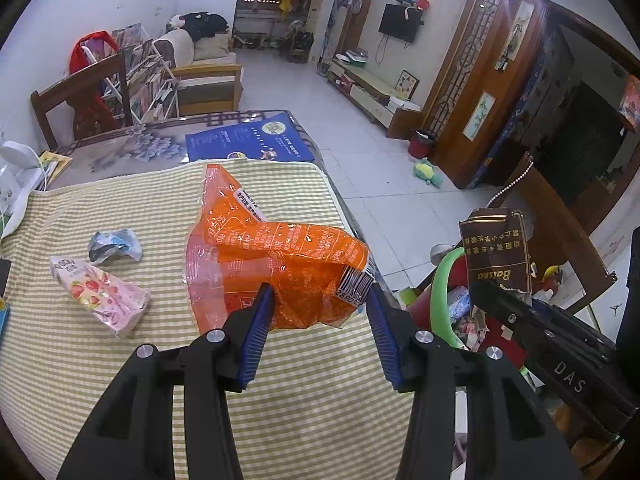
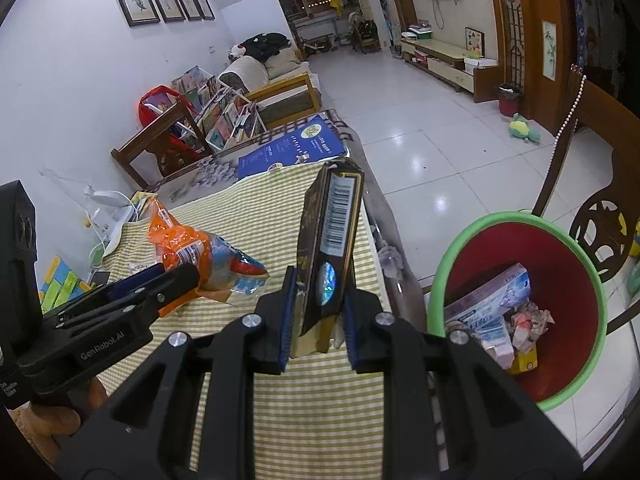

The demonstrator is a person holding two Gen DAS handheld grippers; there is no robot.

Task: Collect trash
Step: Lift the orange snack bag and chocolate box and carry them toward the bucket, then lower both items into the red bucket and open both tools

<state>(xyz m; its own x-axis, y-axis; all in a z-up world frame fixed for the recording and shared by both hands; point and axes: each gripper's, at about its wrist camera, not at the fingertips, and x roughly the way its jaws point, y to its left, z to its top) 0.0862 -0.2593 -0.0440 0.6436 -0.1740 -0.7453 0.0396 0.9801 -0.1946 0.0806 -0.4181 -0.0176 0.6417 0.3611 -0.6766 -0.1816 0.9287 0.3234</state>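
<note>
Red bin (image 2: 560, 264), lower right: cartons, crumpled paper inside. Right gripper (image 2: 318, 316) clamped brown carton (image 2: 328, 240); left gripper (image 1: 318, 320) pinched orange wrapper (image 1: 280, 264). Only left view showed pink carton (image 1: 100, 296).

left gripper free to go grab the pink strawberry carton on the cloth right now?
Probably not yet. The left gripper has its jaws closed on the orange wrapper, so it is occupied. The pink carton itself lies unobstructed on the striped cloth, with only the crumpled blue wrapper nearby.
</note>
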